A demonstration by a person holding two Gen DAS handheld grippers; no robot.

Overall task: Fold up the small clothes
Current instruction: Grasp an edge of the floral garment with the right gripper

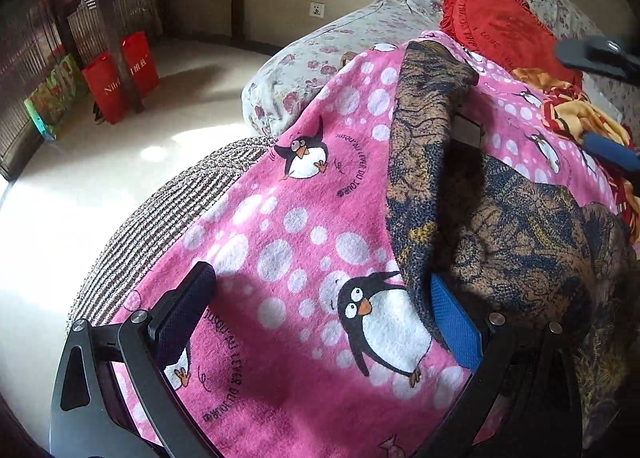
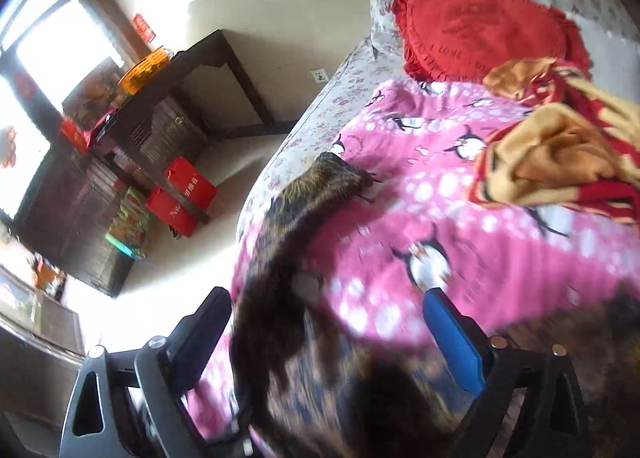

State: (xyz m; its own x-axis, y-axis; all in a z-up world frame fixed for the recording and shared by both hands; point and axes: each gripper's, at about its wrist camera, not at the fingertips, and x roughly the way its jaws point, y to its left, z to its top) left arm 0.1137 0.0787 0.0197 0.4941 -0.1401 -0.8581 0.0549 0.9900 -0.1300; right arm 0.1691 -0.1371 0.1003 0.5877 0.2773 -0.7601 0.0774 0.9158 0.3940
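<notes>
Reading "JUSQU'AU LEVER DU JOUR": penguin blanket [image 1: 304, 226]

A home bedroom. A bed [image 1: 340, 38] with a floral sheet carries a pink penguin blanket [image 1: 280, 218], and a red heart-shaped cushion [image 2: 480, 30] lies toward its head end. Beside the bed's edge, a pale floor [image 1: 120, 178] runs to a dark wooden table [image 2: 200, 70], with red gift bags [image 1: 120, 74] standing below. A wall socket [image 1: 317, 10] sits low on the plain wall.
</notes>
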